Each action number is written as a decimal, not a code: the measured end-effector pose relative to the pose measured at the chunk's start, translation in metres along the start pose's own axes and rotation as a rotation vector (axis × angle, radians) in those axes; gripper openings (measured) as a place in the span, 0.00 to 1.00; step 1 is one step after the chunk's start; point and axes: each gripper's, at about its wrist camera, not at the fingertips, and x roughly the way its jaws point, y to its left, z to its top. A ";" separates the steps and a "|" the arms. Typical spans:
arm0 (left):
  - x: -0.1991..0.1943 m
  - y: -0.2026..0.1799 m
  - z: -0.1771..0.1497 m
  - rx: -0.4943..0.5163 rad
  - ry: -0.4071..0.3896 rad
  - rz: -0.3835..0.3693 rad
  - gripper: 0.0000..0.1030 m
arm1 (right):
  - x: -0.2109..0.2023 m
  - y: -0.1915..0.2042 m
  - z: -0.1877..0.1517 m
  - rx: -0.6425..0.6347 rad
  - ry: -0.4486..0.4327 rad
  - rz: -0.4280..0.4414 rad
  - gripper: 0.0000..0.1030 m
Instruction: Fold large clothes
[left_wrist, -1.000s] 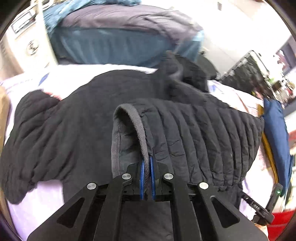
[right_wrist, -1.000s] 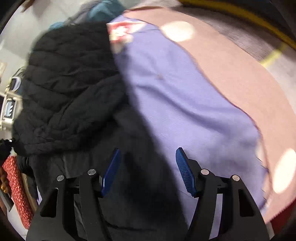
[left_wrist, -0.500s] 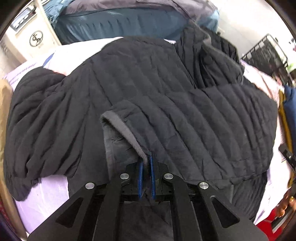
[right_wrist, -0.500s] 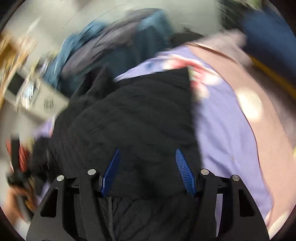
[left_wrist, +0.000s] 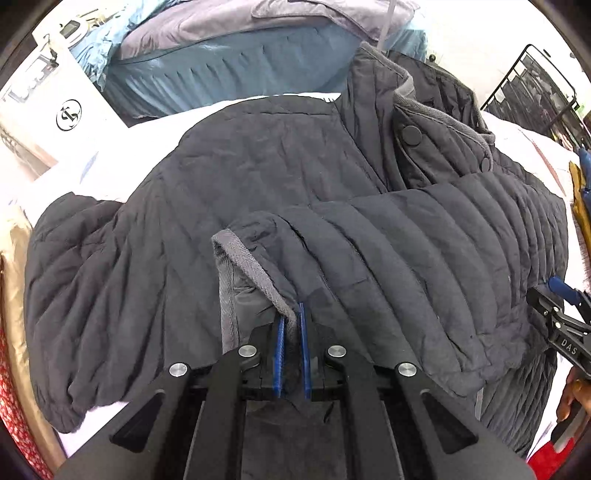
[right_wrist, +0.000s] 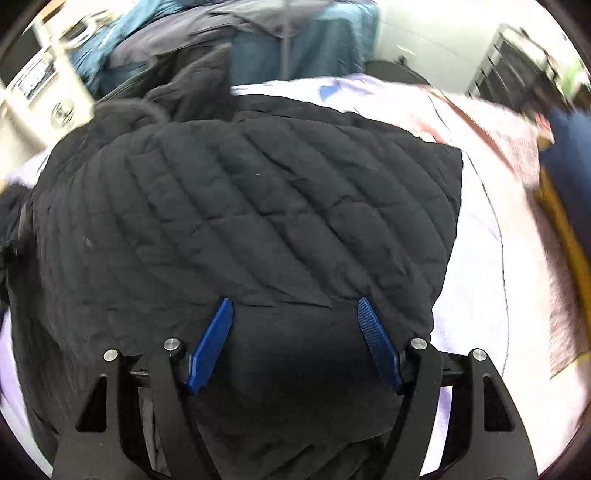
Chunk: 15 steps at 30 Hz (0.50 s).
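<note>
A large dark quilted jacket (left_wrist: 258, 177) lies spread on a bed covered with a pale lilac sheet (left_wrist: 110, 162). One sleeve (left_wrist: 424, 251) is folded across its body. My left gripper (left_wrist: 291, 314) is shut on the grey ribbed cuff (left_wrist: 255, 269) of that sleeve and holds it low over the jacket. In the right wrist view the same jacket (right_wrist: 240, 206) fills the middle. My right gripper (right_wrist: 295, 314) hangs above it with its jaws opening and nothing pinched between the blue pads. The right gripper (left_wrist: 565, 295) also shows at the right edge of the left wrist view.
A blue and grey mattress or bedding pile (left_wrist: 229, 62) stands behind the bed. A white box (left_wrist: 62, 107) sits at the back left, a black wire rack (left_wrist: 535, 92) at the back right. A navy and yellow cloth (right_wrist: 569, 155) lies at the bed's right side.
My left gripper has sunk toward the jacket with the cuff, laying the sleeve across the body. My right gripper has swung from the bare sheet to over the jacket and its jaws have widened.
</note>
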 end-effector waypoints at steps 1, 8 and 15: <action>0.006 -0.002 0.002 0.011 0.020 0.016 0.09 | 0.004 -0.002 -0.001 0.004 0.014 0.001 0.72; 0.026 -0.014 -0.002 0.063 0.035 0.216 0.76 | 0.027 0.003 0.011 -0.024 0.117 -0.087 0.87; 0.023 0.021 -0.011 -0.055 0.039 0.114 0.83 | 0.041 -0.006 0.020 -0.019 0.140 -0.108 0.94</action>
